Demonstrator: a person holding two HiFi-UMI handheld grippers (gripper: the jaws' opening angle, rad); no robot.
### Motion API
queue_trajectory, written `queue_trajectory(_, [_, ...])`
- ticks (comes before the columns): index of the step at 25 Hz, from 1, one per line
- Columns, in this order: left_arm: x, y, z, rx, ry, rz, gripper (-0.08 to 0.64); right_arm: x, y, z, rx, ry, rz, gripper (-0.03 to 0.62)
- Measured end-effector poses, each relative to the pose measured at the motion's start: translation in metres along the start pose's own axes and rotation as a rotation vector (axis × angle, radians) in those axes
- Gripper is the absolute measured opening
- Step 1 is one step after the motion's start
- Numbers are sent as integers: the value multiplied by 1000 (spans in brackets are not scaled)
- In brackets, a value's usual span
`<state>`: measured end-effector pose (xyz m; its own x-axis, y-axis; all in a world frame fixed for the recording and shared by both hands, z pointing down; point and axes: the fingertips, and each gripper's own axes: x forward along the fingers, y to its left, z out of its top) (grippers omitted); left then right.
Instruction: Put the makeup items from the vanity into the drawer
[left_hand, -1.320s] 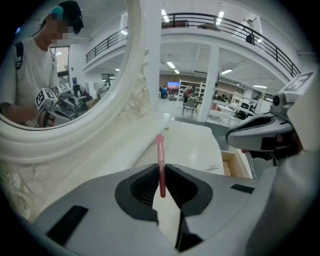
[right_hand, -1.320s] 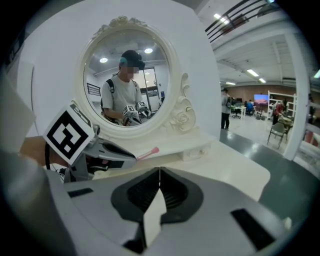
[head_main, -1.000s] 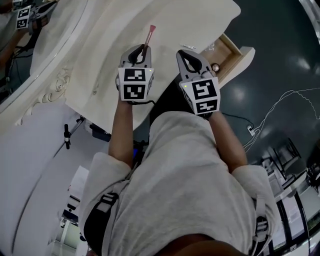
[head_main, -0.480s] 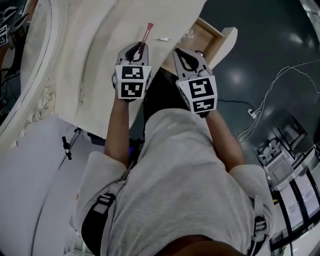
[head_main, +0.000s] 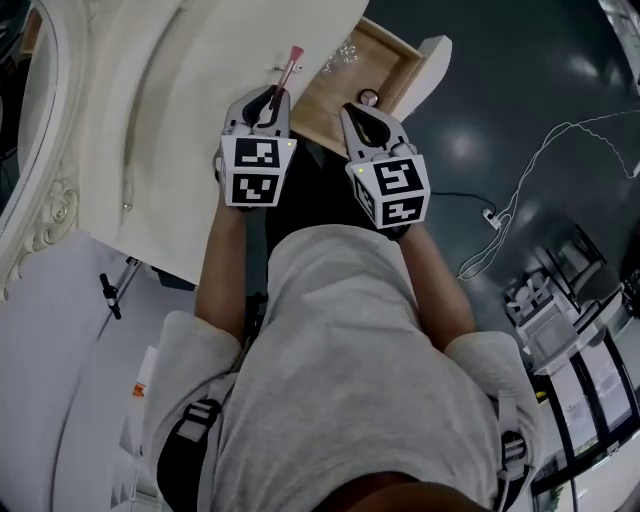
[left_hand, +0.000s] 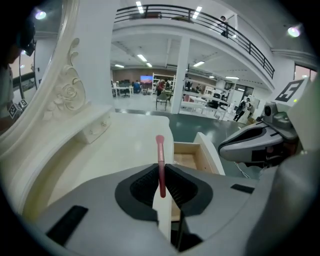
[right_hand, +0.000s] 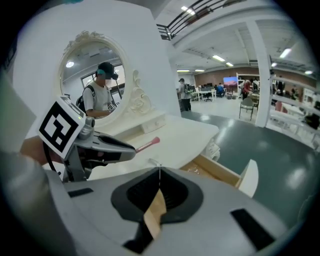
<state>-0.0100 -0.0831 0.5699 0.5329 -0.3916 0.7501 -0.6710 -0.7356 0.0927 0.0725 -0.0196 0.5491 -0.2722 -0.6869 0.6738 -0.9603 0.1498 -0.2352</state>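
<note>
Person in a grey shirt (head_main: 350, 350) is standing over the vanity, both forearms reaching forward, one gripper in each hand.

Left gripper (head_main: 263, 100) is clamping the pink makeup brush (left_hand: 160, 159) by its handle. Jaws are sitting narrow, pads pressing on both sides of the handle. The bristle end is sticking out ahead of the fingertips. The brush is hanging above the front edge of the vanity top (head_main: 190, 110), just beside the drawer's near corner and clear of the surface.

Right gripper (head_main: 368, 115) is hovering alongside, over the open drawer (right_hand: 220, 172). Its jaws are resting together, and nothing is showing between them.

Just ahead of the grippers, a small clear item (right_hand: 152, 161) is lying on the vanity top close to the edge that meets the drawer.

The drawer is standing pulled out, showing its wooden inside and white front panel. A small round item (head_main: 368, 97) is lying inside, near the right gripper's tips. Something glittery (head_main: 342, 52) is sitting at the drawer's far corner; whether it is in the drawer or on the vanity is unclear.

Further back, the oval mirror (right_hand: 97, 82) in its carved white frame is reflecting a person in a cap. Dark floor (head_main: 520, 100) is spreading beyond the drawer, with a pale cable (head_main: 520, 190) trailing across it.
</note>
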Motion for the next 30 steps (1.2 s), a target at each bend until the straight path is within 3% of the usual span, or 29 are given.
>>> queue_trajectory(3, [3, -14, -6, 20, 15, 16, 44, 2, -12, -20, 18, 6, 24, 15])
queue_trajectory(9, [7, -54, -16, 20, -12, 27, 44, 2, -41, -35, -45, 4, 50, 15])
queue_trajectory(22, [70, -107, -45, 74, 40, 11, 44, -27, -99, -70, 3, 13, -28, 15])
queue_trajectory(30, [112, -120, -34, 67, 13, -6, 44, -31, -121, -77, 38, 7, -76, 15])
